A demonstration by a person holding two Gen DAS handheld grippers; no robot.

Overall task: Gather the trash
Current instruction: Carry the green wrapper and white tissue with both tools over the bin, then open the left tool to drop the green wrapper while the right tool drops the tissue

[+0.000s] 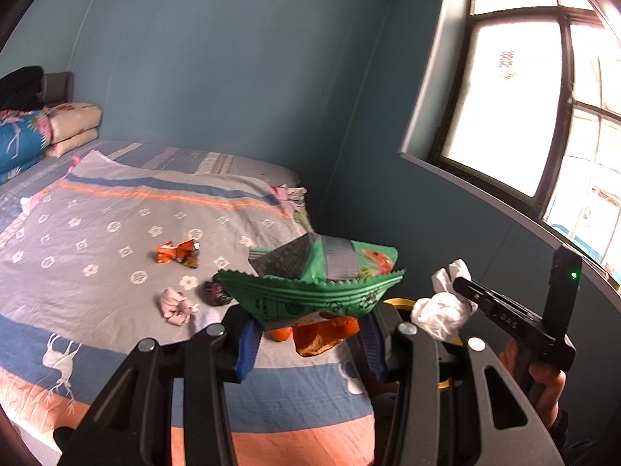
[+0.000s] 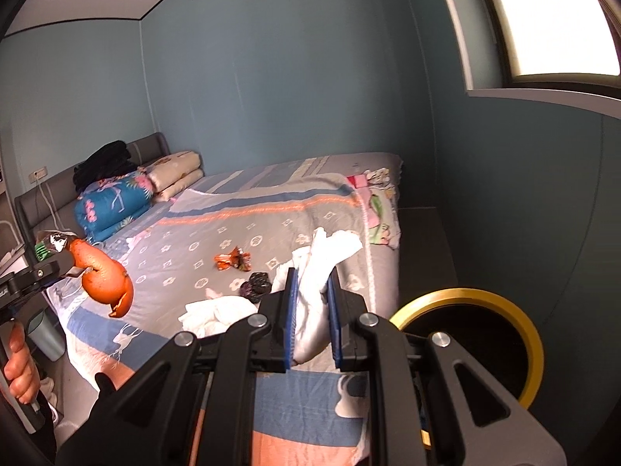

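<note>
1. The left gripper point(image 1: 310, 334) is hanging above the near edge of the bed point(image 1: 128, 233), its blue-padded jaws clamped on a green snack wrapper point(image 1: 314, 283) and a piece of orange peel point(image 1: 326, 336) dangling beneath it.
2. The right gripper point(image 2: 312, 318) is holding a crumpled white tissue point(image 2: 318, 275), its jaws closed on the wad, which is sticking up past the fingertips.
3. A round bin with a yellow rim point(image 2: 531, 334) is sitting on the floor beside the bed, just to the right of the right gripper and below it.
4. More trash is lying on the patterned bedspread: a crushed orange wrapper point(image 1: 176, 252) near the middle, a dark crumpled wrapper point(image 1: 215, 293) nearer the camera, a pinkish wad of tissue point(image 1: 176, 305) beside it, and a small whole orange point(image 1: 280, 334) showing just under the green wrapper.
5. In the right wrist view, another white tissue point(image 2: 217, 312) is lying on the bedspread left of the gripper.
6. Folded quilts point(image 2: 112, 202) are sitting stacked at the headboard end, well apart from the trash.
7. A window point(image 1: 516, 89) is glowing brightly in the blue wall.
</note>
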